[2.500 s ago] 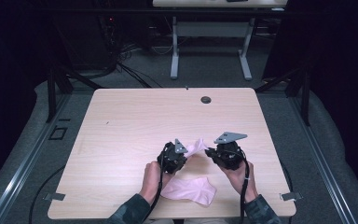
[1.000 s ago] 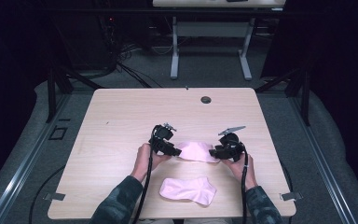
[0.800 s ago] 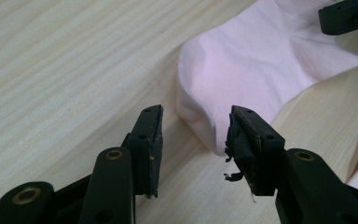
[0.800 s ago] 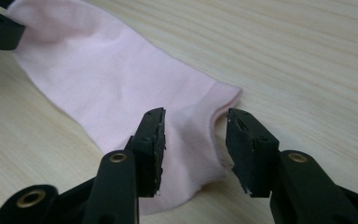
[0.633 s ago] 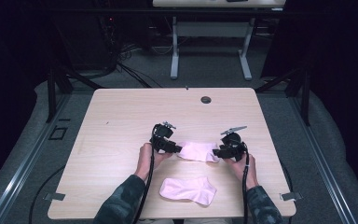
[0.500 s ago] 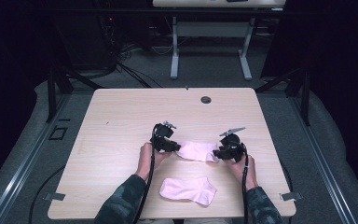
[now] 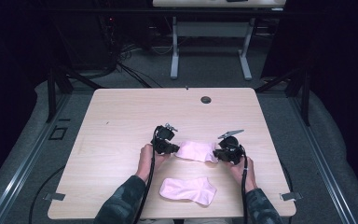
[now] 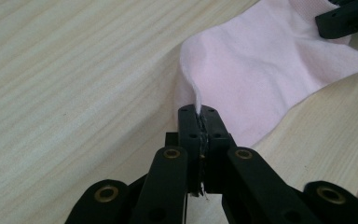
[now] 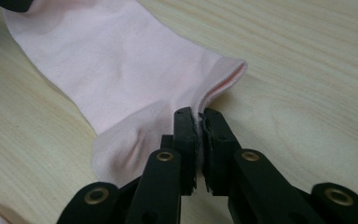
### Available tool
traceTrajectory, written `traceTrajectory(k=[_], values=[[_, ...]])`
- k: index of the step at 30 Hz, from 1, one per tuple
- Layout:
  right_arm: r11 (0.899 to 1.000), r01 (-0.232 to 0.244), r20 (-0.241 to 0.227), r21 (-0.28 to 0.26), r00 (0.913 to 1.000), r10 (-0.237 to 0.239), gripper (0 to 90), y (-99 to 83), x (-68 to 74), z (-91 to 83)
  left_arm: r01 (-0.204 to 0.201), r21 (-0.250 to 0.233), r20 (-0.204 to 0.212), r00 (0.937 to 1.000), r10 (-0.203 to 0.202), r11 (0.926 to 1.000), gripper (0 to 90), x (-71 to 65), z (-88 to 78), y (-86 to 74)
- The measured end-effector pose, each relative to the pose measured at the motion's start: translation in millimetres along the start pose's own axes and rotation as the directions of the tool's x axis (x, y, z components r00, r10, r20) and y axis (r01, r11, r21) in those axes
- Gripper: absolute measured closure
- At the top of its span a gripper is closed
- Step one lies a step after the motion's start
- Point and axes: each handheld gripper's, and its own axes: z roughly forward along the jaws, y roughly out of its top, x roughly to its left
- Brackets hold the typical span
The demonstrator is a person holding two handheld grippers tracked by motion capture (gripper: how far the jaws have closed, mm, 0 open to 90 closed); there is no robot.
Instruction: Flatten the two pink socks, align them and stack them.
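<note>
A pink sock (image 7: 196, 150) lies stretched between the two grippers on the wooden table (image 7: 121, 116). My left gripper (image 7: 171, 148) pinches its left end; the left gripper view shows the jaws closed on a thin edge of the sock (image 8: 261, 70). My right gripper (image 7: 216, 153) pinches the right end, near the cuff, and the right gripper view shows its jaws closed on the sock (image 9: 121, 70). Both pairs of jaws have just been closing on the cloth. A second pink sock (image 7: 188, 190) lies flat nearer the front edge.
A small dark round grommet (image 7: 206, 99) sits near the table's far edge. The person's forearms (image 7: 135, 186) come in from the bottom. Beyond the table stand another desk's legs (image 7: 173, 51) and cables on a dark floor.
Both grippers carried one sock from the front pile toward the table's middle and laid it out flat between them. Their jaws have closed on its two ends.
</note>
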Motion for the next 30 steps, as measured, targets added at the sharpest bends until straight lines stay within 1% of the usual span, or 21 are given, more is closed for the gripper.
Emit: traceTrajectory(k=[1,2,3,4,5,7,9,10,12,14,16,19,21,22,23,24,27,28,30], values=[[1.000,0.001,-0.008,0.002,1.0000,-0.001,85.3,-0.1,0.0,-1.3,-0.002,-0.001,0.000,1.0000,0.002,1.0000,89.4,0.2,-1.2,-0.5],[1.000,0.009,-0.005,0.013,0.9999,-0.008,85.4,-0.2,-0.2,-2.9,0.001,-0.007,0.001,1.0000,-0.001,1.0000,89.4,0.1,-2.4,-1.2],[1.000,-0.001,-0.008,0.005,1.0000,0.001,85.5,-0.4,0.9,-3.8,0.005,-0.010,0.006,1.0000,-0.005,0.9999,89.4,0.1,-4.3,-2.0],[1.000,0.009,-0.010,0.007,0.9999,-0.008,85.5,-0.3,0.6,-5.9,0.005,-0.015,0.005,1.0000,-0.005,0.9999,89.4,-0.3,-6.6,-3.0],[1.000,-0.007,-0.019,-0.011,0.9998,0.006,85.5,-0.6,1.8,-7.2,0.001,-0.018,0.006,1.0000,-0.001,0.9998,89.4,-0.5,-9.0,-3.9],[1.000,-0.005,-0.028,-0.014,0.9996,0.004,85.6,-0.7,2.4,-11.5,0.005,-0.025,0.007,1.0000,-0.004,0.9997,89.4,-1.3,-13.5,-5.6],[0.999,-0.015,-0.034,-0.030,0.9993,0.014,85.6,-1.0,4.7,-16.2,0.010,-0.035,0.010,0.9999,-0.009,0.9993,89.5,-2.6,-20.4,-7.6],[0.999,-0.012,-0.040,-0.035,0.9991,0.011,85.6,-1.1,5.6,-18.4,0.009,-0.038,0.011,0.9999,-0.009,0.9992,89.5,-3.5,-24.3,-8.4],[0.999,-0.007,-0.042,-0.046,0.9991,0.005,85.6,-1.3,9.2,-24.8,0.022,-0.052,0.014,0.9997,-0.021,0.9984,89.4,-6.7,-34.0,-10.9],[0.999,0.000,-0.050,-0.049,0.9988,-0.002,85.6,-1.8,12.9,-32.8,0.022,-0.054,0.012,0.9997,-0.021,0.9983,89.5,-9.1,-42.5,-13.4],[0.998,0.003,-0.060,-0.062,0.9981,-0.007,85.6,-3.1,16.8,-41.4,0.032,-0.060,0.021,0.9993,-0.031,0.9977,89.4,-13.6,-53.2,-17.7],[0.998,0.013,-0.078,-0.064,0.9968,-0.018,85.5,-5.1,24.9,-57.4,0.029,-0.064,0.028,0.9992,-0.027,0.9975,89.4,-19.2,-66.3,-23.8],[0.997,0.016,-0.091,-0.073,0.9956,-0.022,85.5,-6.1,30.6,-64.9,0.033,-0.072,0.039,0.9988,-0.030,0.9969,89.4,-23.7,-74.5,-29.0],[0.997,0.020,-0.087,-0.076,0.9959,-0.027,85.5,-6.8,34.5,-69.3,0.033,-0.074,0.044,0.9986,-0.030,0.9967,89.4,-26.1,-78.4,-31.8],[0.996,0.034,-0.092,-0.081,0.9949,-0.041,85.5,-7.7,37.4,-73.5,0.031,-0.076,0.046,0.9986,-0.027,0.9966,89.4,-28.5,-82.2,-34.9],[0.996,0.031,-0.101,-0.078,0.9941,-0.039,85.5,-9.1,41.1,-77.9,0.031,-0.078,0.049,0.9984,-0.027,0.9965,89.4,-31.0,-85.7,-38.1],[0.996,0.042,-0.122,-0.080,0.9912,-0.052,85.4,-16.4,52.2,-88.7,0.034,-0.089,0.067,0.9974,-0.028,0.9955,89.4,-37.8,-96.1,-50.6],[0.996,0.059,-0.128,-0.071,0.9894,-0.067,85.4,-18.9,55.7,-91.9,0.036,-0.093,0.074,0.9968,-0.029,0.9950,89.4,-39.1,-98.2,-54.0],[0.995,0.067,-0.135,-0.073,0.9879,-0.077,85.3,-24.2,62.4,-95.8,0.035,-0.099,0.082,0.9963,-0.027,0.9945,89.3,-44.2,-102.3,-63.6]])
